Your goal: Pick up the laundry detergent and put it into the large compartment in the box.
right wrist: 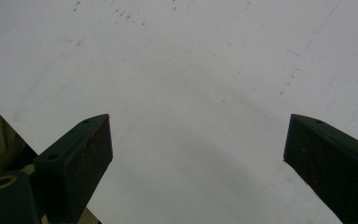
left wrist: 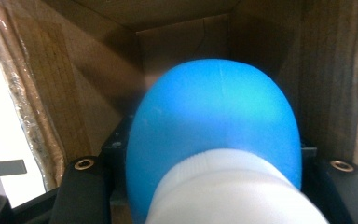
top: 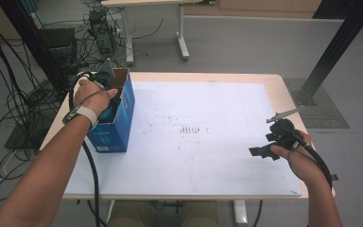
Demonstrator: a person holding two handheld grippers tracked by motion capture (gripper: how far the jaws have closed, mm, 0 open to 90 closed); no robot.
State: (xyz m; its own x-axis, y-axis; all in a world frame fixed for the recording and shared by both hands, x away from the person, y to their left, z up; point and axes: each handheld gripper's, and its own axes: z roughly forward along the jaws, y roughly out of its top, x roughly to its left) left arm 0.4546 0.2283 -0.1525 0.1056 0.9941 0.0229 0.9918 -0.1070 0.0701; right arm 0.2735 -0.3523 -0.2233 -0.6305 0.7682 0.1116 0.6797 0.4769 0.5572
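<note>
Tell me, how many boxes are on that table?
1. A blue cardboard box stands open-topped near the table's left edge; the left gripper lowers a blue-and-white bottle into it. Nothing more inside can be seen.

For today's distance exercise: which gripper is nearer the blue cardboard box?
Left. The left gripper reaches into the open blue cardboard box, holding a blue-and-white object. The right gripper hovers far across the white table.

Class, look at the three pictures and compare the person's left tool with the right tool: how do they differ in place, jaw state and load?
Place: the left tool reaches into the open blue box; the right tool hangs over the bare white table.
Jaws: the left tool's close on a blue and white object; the right tool's stand wide apart.
Load: left carries, right holds nothing.
Both are hand-held with black jaws.
</note>
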